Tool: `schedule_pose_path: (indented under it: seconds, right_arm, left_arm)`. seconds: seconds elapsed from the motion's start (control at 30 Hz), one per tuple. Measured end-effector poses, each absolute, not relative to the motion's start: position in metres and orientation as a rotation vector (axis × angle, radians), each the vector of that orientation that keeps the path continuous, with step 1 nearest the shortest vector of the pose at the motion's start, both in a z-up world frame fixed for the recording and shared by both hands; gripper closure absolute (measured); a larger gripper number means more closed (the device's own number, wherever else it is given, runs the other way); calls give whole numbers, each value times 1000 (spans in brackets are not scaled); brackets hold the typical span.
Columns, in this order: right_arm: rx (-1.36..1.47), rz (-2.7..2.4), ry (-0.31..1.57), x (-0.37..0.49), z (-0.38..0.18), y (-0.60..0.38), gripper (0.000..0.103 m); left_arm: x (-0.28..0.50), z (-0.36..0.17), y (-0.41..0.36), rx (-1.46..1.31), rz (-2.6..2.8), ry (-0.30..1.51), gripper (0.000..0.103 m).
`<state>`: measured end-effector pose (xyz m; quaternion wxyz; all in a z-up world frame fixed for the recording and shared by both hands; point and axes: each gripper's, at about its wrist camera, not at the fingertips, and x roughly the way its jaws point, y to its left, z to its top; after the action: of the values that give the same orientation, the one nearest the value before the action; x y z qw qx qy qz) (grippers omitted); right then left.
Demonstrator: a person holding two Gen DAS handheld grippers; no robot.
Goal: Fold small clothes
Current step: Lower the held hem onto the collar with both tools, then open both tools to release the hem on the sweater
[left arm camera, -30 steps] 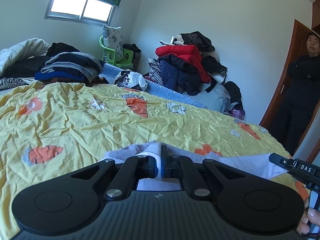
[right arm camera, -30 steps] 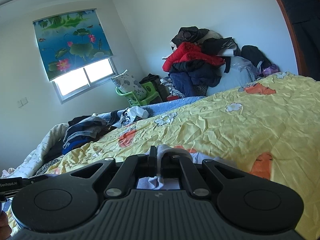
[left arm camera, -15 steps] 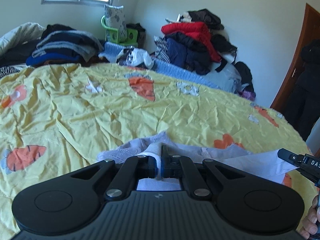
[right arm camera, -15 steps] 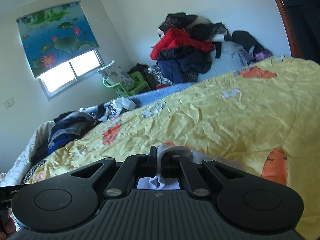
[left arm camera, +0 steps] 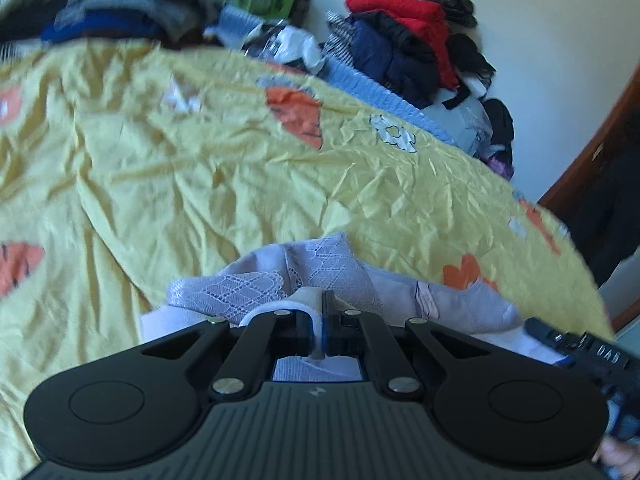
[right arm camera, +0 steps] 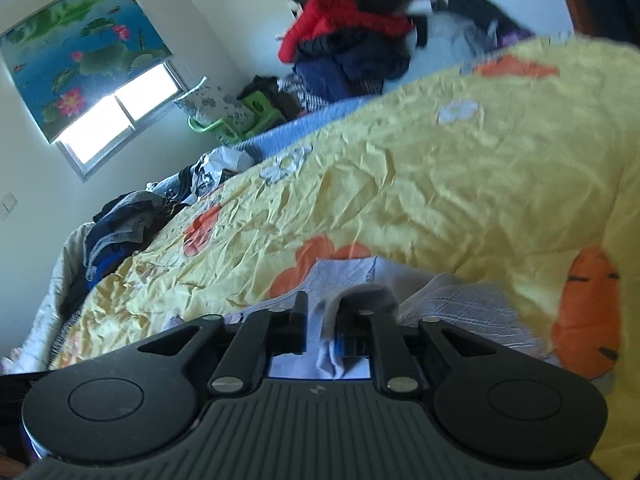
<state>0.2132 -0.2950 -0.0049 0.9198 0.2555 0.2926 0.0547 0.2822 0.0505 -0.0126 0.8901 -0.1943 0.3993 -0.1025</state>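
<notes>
A pale lilac lace-trimmed garment (left arm camera: 320, 276) lies bunched on the yellow carrot-print bedspread (left arm camera: 240, 184), just ahead of both grippers. My left gripper (left arm camera: 322, 300) is shut on a white-edged fold of it, low over the bed. The right wrist view shows the same garment (right arm camera: 448, 296) under my right gripper (right arm camera: 332, 304). Its jaws are opening, with a gap between them. A fold of cloth still hangs over the right-hand finger and into the gap, and no pad presses on it. The right gripper's tip (left arm camera: 580, 344) shows at the lower right of the left wrist view.
Piles of clothes (left arm camera: 404, 40) are stacked against the far wall, and more folded dark ones (left arm camera: 120, 12) lie at the bed's far left. A green chair (right arm camera: 224, 120) stands under the window (right arm camera: 116, 116). A person in dark clothes (left arm camera: 612, 200) stands by the door.
Both grippers have sunk toward the bed and tipped downward, laying the garment onto the bedspread. The right jaws, shut on the cloth before, have parted. The left stays shut.
</notes>
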Motion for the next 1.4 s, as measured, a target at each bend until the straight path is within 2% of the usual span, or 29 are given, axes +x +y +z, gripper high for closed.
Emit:
schedule_pose_path:
  seconds: [0.03,0.13,0.37,0.57,0.63,0.7,0.73,0.77,0.9,0.97,1.07,1.17,1.27,1.4]
  right_arm:
    - [548,133,625,219,-6,-296,64]
    - [637,177,656,231,-10,-303,51]
    - [855,216,656,254,-14,-327,46]
    - [906,147,626,268,-24,-343,45]
    - [887,137,622,271,-27,-343,44]
    - [835,136,615,272,-26,-340,43]
    - [807,134,607,271,-24,-339,43]
    - [785,133,593,268,-21,-337,43]
    - [702,182,521,256,-4,-329,43]
    - [613,263,533,253,6,-316,41]
    - [500,421,703,267,5,-285,33]
    - [474,499,854,283,-13,-258,33]
    - [334,340,814,294,-16,-247,34]
    - [328,230,745,290,-9,-252,33]
  left_arm:
    - [285,-15,56,-444,-218,848,99]
    - [295,-23,73,-597,-240,898,99]
    - [312,-39,105,-905,-273,962,99]
    - [323,-37,109,-1007,-239,927,96]
    - [323,-38,112,-1055,-222,908,85]
    - [322,-39,117,-1096,-203,899,51]
    - [320,-39,120,-1111,-198,876,45]
    - [316,-36,123,-1112,-189,848,44]
    - [307,-11,124,-957,-165,763,44]
    - [306,-1,115,-849,-174,775,44]
    - [305,3,89,-699,-232,839,44]
    - [303,-1,57,-528,-270,881,43]
    - [303,-11,31,-367,-242,899,43]
    - [293,-16,16,-204,-172,822,43]
